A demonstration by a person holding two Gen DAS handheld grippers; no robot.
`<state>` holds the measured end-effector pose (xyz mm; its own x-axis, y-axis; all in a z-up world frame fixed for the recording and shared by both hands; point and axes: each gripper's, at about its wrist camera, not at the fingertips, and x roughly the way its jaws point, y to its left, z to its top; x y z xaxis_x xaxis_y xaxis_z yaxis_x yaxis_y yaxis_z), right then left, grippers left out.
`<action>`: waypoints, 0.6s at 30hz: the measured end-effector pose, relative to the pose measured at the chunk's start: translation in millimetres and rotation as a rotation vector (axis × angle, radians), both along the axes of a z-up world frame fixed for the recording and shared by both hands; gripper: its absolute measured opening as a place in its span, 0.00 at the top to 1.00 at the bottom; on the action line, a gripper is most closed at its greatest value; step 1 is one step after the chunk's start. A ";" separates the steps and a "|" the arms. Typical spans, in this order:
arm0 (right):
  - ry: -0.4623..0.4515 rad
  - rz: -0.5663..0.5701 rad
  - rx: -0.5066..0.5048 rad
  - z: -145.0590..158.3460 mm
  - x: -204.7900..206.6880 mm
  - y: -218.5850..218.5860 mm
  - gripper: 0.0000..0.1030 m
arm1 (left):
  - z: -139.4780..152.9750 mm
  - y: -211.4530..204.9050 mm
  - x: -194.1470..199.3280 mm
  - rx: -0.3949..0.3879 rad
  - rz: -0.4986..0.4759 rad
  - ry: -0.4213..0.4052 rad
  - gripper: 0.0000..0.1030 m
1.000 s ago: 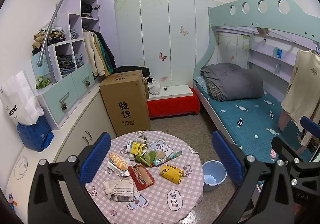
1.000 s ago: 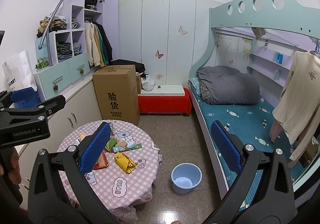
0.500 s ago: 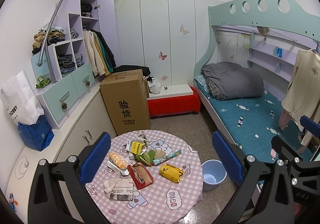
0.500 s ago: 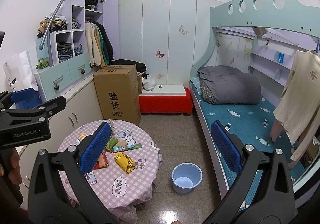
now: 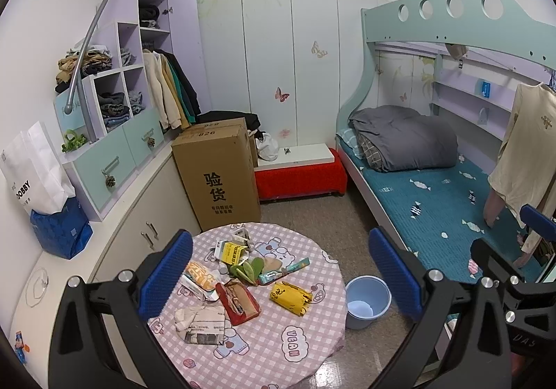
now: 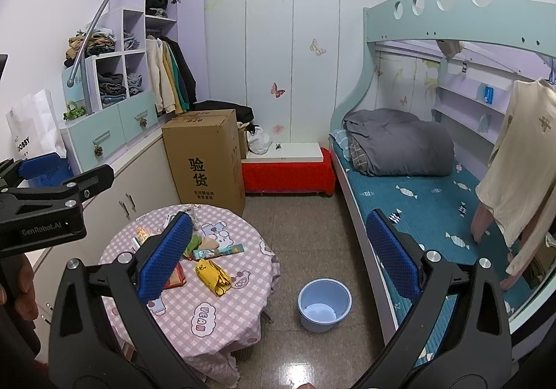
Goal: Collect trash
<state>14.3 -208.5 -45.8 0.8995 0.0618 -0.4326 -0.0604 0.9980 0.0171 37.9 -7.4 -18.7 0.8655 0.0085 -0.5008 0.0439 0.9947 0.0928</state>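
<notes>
Trash lies on a round table with a pink checked cloth (image 5: pixel 278 347): a yellow wrapper (image 5: pixel 291 297), a red packet (image 5: pixel 238 300), crumpled newspaper (image 5: pixel 201 323), an orange packet (image 5: pixel 199 275) and a yellow carton (image 5: pixel 233 251). A light blue bucket (image 5: pixel 365 300) stands on the floor right of the table. My left gripper (image 5: pixel 280 276) is open and empty, high above the table. My right gripper (image 6: pixel 278 257) is open and empty, above the floor between table (image 6: pixel 208 316) and bucket (image 6: pixel 325 300). The yellow wrapper (image 6: pixel 213 276) also shows there.
A tall cardboard box (image 5: pixel 219 173) stands behind the table. White cabinets (image 5: pixel 139 215) run along the left wall. A red bench (image 5: pixel 299 173) is at the back. A bunk bed (image 5: pixel 434 201) fills the right side. The left gripper's body (image 6: pixel 48 211) shows at the right view's left edge.
Both views have shifted very slightly; the table and trash sit a little higher in the left wrist view. Both grippers stay open and empty.
</notes>
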 end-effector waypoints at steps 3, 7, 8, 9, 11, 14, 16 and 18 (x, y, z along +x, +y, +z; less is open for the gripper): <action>0.005 0.000 0.004 -1.4 -4.0 -5.3 0.05 | 0.2 1.0 0.2 0.001 -0.001 0.002 0.04; 0.014 -0.002 0.006 1.7 -6.7 -17.4 0.05 | -1.2 -9.7 -1.5 0.006 0.011 0.006 0.04; 0.017 -0.002 0.005 1.4 -7.5 -21.7 0.05 | -1.7 -10.4 -2.1 0.006 0.013 0.009 0.04; 0.023 -0.002 0.003 1.1 -7.4 -24.1 0.05 | -2.4 -11.5 -2.7 0.008 0.016 0.013 0.04; 0.038 0.002 0.002 -1.7 -9.2 -28.8 0.05 | -4.4 -24.9 -4.3 0.014 0.021 0.020 0.04; 0.051 0.001 0.000 -0.2 -9.2 -40.1 0.05 | -5.8 -32.2 -7.2 0.022 0.033 0.028 0.04; 0.055 0.003 0.002 1.1 -8.3 -46.3 0.05 | -7.2 -36.3 -8.9 0.023 0.042 0.036 0.04; 0.066 0.007 0.000 0.9 -7.0 -52.3 0.05 | -10.2 -40.2 -10.4 0.022 0.050 0.050 0.04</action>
